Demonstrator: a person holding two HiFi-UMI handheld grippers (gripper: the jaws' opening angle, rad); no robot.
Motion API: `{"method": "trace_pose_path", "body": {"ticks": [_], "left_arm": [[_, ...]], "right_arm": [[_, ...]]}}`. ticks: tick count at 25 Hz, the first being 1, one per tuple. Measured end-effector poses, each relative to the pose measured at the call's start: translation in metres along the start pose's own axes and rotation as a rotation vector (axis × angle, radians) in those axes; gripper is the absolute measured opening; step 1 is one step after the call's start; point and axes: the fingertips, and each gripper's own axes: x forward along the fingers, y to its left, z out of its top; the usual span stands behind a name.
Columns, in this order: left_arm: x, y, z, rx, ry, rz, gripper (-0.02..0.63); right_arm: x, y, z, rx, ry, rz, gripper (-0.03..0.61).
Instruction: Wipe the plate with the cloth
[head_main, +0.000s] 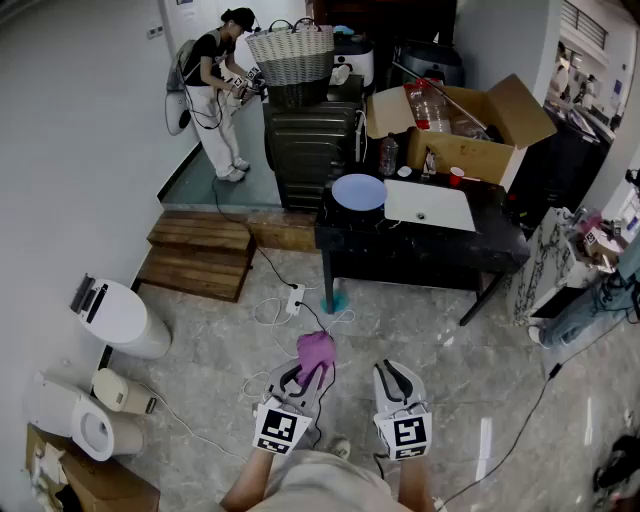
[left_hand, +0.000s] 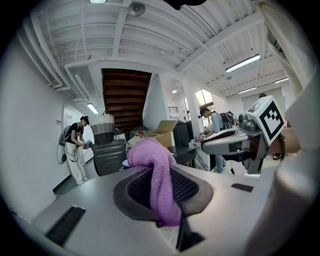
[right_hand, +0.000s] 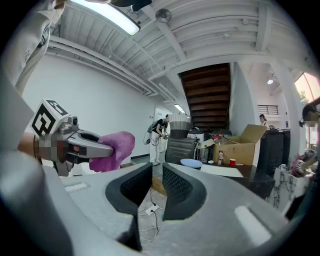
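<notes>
The person stands on a pale marble floor (head_main: 470, 400), well back from a black table (head_main: 420, 250), with both grippers held low in front of the body. The left gripper (head_main: 305, 375) is clamped on the purple cloth (head_main: 316, 350), which bunches up above its pads and hangs down between them. The right gripper (head_main: 396, 375) is just beside it and carries nothing; its jaws stand close together with only a slim gap.

The blue plate (head_main: 358, 191) lies on the table's near left corner, well apart from the cloth. Just beside it is a flat white sheet (head_main: 430, 205). Further back on the table are a bottle (head_main: 388, 155), a red cup (head_main: 456, 176) and an open cardboard box (head_main: 470, 135).

Left of the table stands a dark cabinet (head_main: 310, 140) with a wicker basket (head_main: 292, 55) on top, and a second person (head_main: 215, 90) is next to it by the white wall. Wooden steps (head_main: 205, 255) lie on the floor in front of the cabinet. A power strip (head_main: 295, 298) and loose cables lie between the table and the grippers. White appliances (head_main: 115, 315) stand along the left wall. Overhead, white pipes and strip lights run across the ceiling.
</notes>
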Motion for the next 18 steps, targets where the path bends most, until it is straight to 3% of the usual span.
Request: {"method": "trace_pose_path", "body": {"ticks": [9,18], "left_arm": [[0.001,-0.013,0.005,0.007,-0.008,-0.003,0.061],[0.035,0.017,0.001,0.010,-0.017,-0.026,0.061]], "right_arm": [[-0.003,-0.011,0.000,0.029,-0.037,-0.026,0.066],[0.038,-0.016,-0.002,0.026,-0.007,-0.039,0.066]]}}
